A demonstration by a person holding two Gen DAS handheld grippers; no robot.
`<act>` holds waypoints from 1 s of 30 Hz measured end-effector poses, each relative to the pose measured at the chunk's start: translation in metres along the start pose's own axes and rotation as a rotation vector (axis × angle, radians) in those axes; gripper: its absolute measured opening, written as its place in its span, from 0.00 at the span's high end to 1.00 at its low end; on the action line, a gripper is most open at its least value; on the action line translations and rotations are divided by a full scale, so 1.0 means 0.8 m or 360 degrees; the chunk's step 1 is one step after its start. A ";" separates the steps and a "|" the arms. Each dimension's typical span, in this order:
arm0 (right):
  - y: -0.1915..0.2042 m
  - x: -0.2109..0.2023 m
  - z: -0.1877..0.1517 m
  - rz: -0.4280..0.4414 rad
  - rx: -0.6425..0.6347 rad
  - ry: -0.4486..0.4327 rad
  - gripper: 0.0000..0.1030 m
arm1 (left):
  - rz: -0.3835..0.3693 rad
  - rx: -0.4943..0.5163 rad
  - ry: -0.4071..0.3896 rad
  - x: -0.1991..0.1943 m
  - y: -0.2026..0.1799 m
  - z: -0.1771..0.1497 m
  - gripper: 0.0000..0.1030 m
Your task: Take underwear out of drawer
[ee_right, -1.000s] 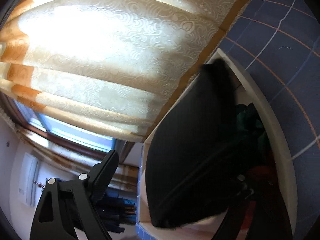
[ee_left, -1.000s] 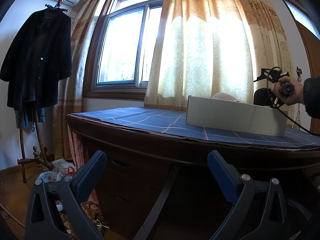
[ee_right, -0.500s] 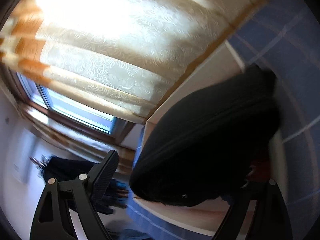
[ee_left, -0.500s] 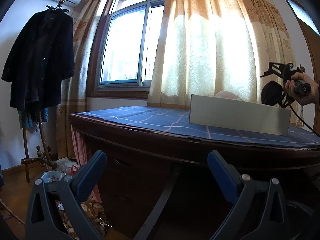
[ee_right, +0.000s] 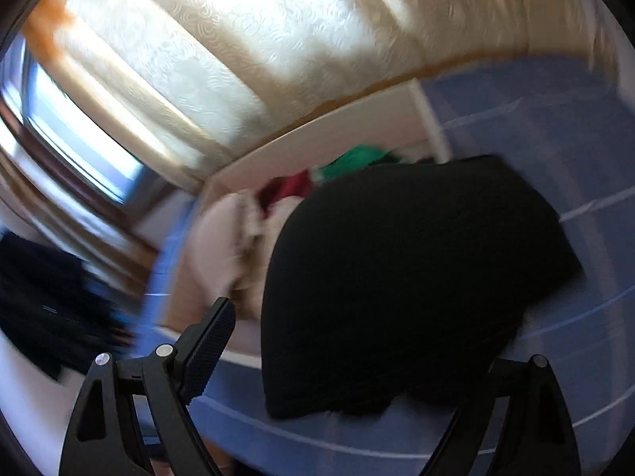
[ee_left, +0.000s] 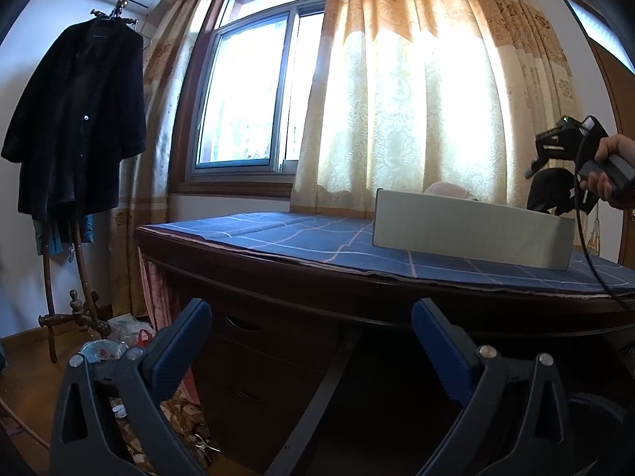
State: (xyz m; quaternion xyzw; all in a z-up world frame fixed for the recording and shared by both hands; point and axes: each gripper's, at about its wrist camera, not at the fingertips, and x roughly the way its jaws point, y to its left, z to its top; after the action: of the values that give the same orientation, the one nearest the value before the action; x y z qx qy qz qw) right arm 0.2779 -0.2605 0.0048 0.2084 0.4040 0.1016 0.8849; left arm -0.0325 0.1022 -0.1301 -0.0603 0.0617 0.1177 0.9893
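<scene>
Two views split the scene between them. From the left wrist, the left gripper (ee_left: 309, 341) hangs with its blue fingers apart and nothing between them, aimed at the dark wooden front under the tabletop (ee_left: 357, 277); the white drawer (ee_left: 472, 234) stands on the blue checked cloth (ee_left: 301, 234) up and to the right of it, shown only by its closed outer wall. Further right a hand (ee_left: 611, 170) carries the right gripper (ee_left: 555, 182), from which the black underwear (ee_left: 549, 190) dangles above the drawer's far end. Only the blurred right wrist view looks into the drawer (ee_right: 341, 127), past the underwear: red, green and pale clothes lie there. Black underwear (ee_right: 408, 277) fills the space between the right gripper's (ee_right: 357, 361) wide-set fingers, clamped there, with its right finger hidden.
</scene>
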 end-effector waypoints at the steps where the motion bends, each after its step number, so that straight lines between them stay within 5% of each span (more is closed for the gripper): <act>1: 0.002 -0.005 -0.001 -0.0079 -0.0038 -0.0020 0.13 | -0.0001 0.0000 0.0000 0.000 0.000 0.000 0.00; 6: 0.004 -0.025 -0.010 -0.0137 -0.0141 -0.0134 0.13 | -0.0001 0.0000 -0.0002 0.001 0.000 0.001 0.00; 9: 0.015 -0.056 -0.027 -0.0258 -0.0249 -0.0464 0.13 | 0.0003 0.0002 -0.0005 0.001 0.000 0.001 0.00; 12: 0.034 -0.064 -0.048 -0.0295 -0.0318 -0.0614 0.13 | 0.0010 0.0012 -0.0006 0.000 -0.002 0.002 0.00; 30: 0.118 -0.045 -0.144 -0.0471 -0.0587 -0.0840 0.13 | 0.0032 0.0035 0.0030 0.003 -0.006 0.003 0.00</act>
State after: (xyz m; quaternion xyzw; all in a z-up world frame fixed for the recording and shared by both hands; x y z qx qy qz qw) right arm 0.1657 -0.1558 0.0042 0.0035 0.1621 -0.0138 0.9867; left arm -0.0289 0.0982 -0.1276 -0.0499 0.0730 0.1264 0.9880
